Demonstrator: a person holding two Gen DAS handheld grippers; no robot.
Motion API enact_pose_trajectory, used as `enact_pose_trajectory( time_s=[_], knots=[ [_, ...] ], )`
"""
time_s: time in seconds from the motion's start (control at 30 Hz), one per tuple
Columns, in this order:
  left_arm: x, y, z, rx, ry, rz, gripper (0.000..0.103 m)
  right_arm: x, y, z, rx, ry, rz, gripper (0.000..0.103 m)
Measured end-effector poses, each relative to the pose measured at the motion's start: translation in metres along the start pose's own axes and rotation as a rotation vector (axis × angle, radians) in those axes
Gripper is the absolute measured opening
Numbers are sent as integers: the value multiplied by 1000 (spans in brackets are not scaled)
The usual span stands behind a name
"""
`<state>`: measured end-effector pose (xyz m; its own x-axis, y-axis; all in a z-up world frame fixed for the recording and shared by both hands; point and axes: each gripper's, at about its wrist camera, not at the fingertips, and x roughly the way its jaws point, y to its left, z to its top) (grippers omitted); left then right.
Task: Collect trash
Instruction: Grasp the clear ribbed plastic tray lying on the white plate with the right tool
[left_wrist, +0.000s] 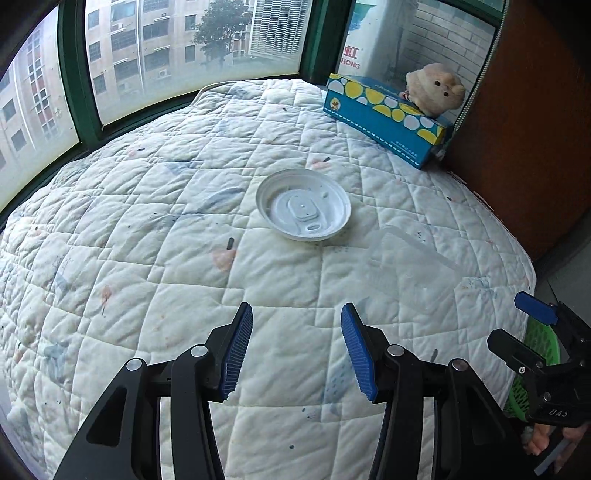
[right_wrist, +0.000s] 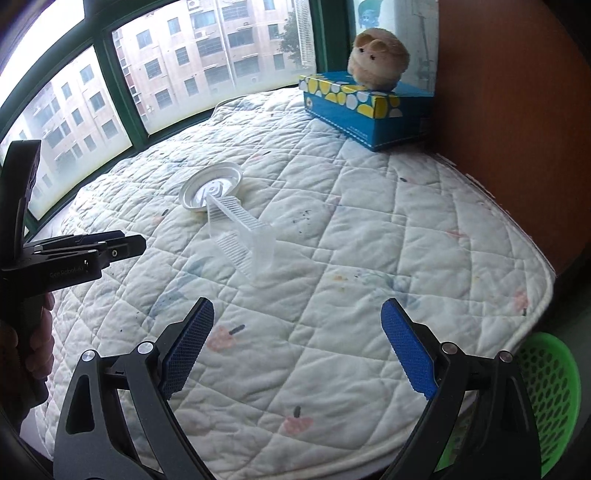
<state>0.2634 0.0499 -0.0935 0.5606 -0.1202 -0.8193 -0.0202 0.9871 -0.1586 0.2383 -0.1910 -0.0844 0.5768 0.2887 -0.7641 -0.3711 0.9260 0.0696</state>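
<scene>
**quiltwatcher:** Since nothing's been grabbed yet, I'd call this the approach step. The round white plastic cup lid (left_wrist: 303, 205) lies upside down near the middle of the white quilted bed cover (left_wrist: 147, 221), and just beside it, on the side toward the right gripper, sits a clear ribbed plastic clamshell box (right_wrist: 240, 236). From the right wrist view the box overlaps the lid's edge, so they look like they touch, but I can't say for sure. In the left view the box is nearly invisible against the quilt.

**binday_bob:** What about the grippers?

**quiltwatcher:** The left gripper (left_wrist: 296, 354) hovers over the near part of the cover, lined up with the lid, blue fingers (left_wrist: 236, 354) spread wide with nothing between them. The right gripper (right_wrist: 298, 349) is the same, fingers apart and empty, aimed a bit right of the box.

**binday_bob:** And where does the trash go?

**quiltwatcher:** Probably the green perforated plastic basket (right_wrist: 550, 391) below the bed's near right corner. The blue tissue box with yellow and white dots (left_wrist: 384, 118) and the beige plush toy (left_wrist: 436, 88) on top of it sit at the far corner by the window; they don't look like trash.

**binday_bob:** Next move?

**quiltwatcher:** My guess: move the left gripper forward and down and pinch the lid's raised rim, since it's flat and the quilt is soft.
</scene>
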Motion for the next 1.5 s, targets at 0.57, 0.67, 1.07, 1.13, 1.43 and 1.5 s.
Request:
enact_pose_trajectory(
  time_s=[0.57, 0.67, 1.07, 1.13, 1.43, 1.5],
  knots=[
    [20, 69, 22, -108, 12, 38, 49, 76, 37, 28, -143, 85, 3, 91],
    [24, 70, 27, -108, 15, 33, 49, 84, 41, 28, -174, 96, -18, 91],
    [53, 57, 51, -81, 40, 5, 49, 93, 36, 29, -165, 100, -38, 53],
    [58, 52, 58, -75, 37, 0, 49, 91, 33, 29, -152, 97, -35, 52],
    [89, 42, 84, -72, 59, -13, 49, 85, 24, 29, -108, 95, -31, 41],
    [95, 44, 85, -79, 67, -24, 49, 83, 25, 30, -105, 91, -37, 38]
  ],
)
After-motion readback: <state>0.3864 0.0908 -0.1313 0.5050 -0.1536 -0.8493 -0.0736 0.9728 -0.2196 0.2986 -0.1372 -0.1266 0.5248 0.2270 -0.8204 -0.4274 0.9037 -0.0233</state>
